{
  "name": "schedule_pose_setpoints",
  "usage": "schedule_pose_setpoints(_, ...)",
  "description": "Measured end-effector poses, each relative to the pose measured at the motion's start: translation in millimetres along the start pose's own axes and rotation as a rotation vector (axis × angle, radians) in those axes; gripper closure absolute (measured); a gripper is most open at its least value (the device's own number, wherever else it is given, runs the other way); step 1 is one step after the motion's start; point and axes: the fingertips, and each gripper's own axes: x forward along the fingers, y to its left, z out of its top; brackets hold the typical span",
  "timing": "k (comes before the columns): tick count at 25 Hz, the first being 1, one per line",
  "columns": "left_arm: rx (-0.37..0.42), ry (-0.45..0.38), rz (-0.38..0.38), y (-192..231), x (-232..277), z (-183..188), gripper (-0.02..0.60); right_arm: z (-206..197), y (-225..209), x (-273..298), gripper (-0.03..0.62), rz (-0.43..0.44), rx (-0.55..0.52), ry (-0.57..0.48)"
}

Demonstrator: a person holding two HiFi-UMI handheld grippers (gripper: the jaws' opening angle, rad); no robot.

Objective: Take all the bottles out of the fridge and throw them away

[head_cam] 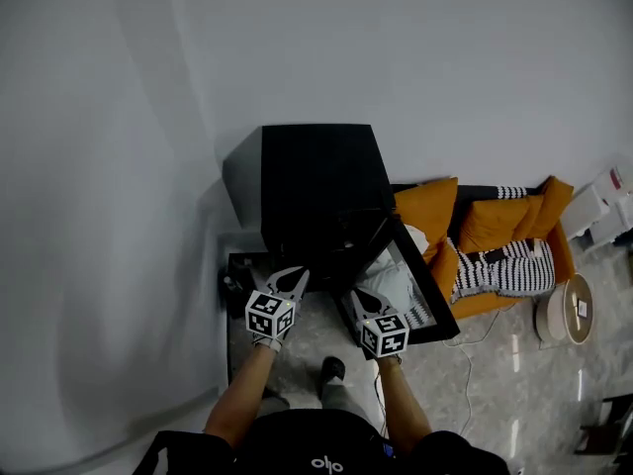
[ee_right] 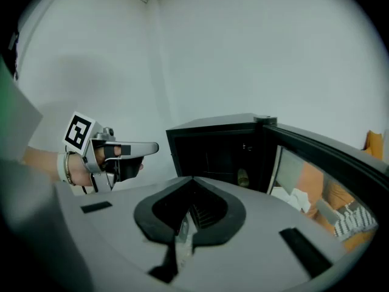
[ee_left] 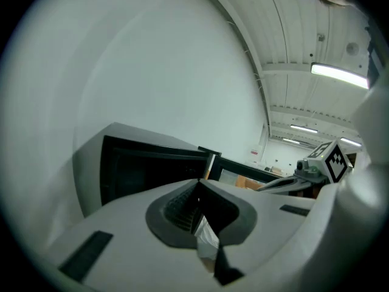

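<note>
A black mini fridge (head_cam: 316, 181) stands against the white wall, its glass door (head_cam: 401, 280) swung open to the right. In the right gripper view a small pale bottle (ee_right: 242, 177) shows low inside the dark fridge (ee_right: 213, 154); the rest of the inside is too dark to read. My left gripper (head_cam: 294, 278) hangs in front of the fridge opening, shut and holding nothing. My right gripper (head_cam: 359, 296) is beside it near the door, also shut with nothing in it. Each gripper shows in the other's view: the left gripper (ee_right: 154, 146) and the right gripper (ee_left: 262, 188).
An orange sofa (head_cam: 495, 231) with striped cushions stands right of the fridge. A round low stool (head_cam: 577, 308) and white boxes (head_cam: 605, 198) are at the far right. My shoe (head_cam: 333, 369) is on the marble floor below the grippers.
</note>
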Motion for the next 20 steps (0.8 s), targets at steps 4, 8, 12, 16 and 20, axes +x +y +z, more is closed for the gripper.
schedule_pose_setpoints(4, 0.011, -0.005, -0.041, -25, 22, 6, 0.575, -5, -27, -31, 0.585, -0.067, 0.03, -0.018)
schedule_pose_setpoints(8, 0.02, -0.002, -0.07, -42, 36, 4, 0.575, -17, -45, -48, 0.585, -0.111, 0.054, -0.02)
schedule_pose_setpoints(12, 0.03, 0.003, -0.083, -52, 43, 3, 0.575, -22, -54, -55, 0.585, -0.129, 0.065, -0.024)
schedule_pose_setpoints(16, 0.03, 0.008, -0.084, -53, 44, 1, 0.575, -24, -54, -54, 0.585, -0.128, 0.067, -0.026)
schedule_pose_setpoints(20, 0.033, 0.012, -0.081, -54, 41, 0, 0.575, -24, -53, -53, 0.585, -0.124, 0.068, -0.026)
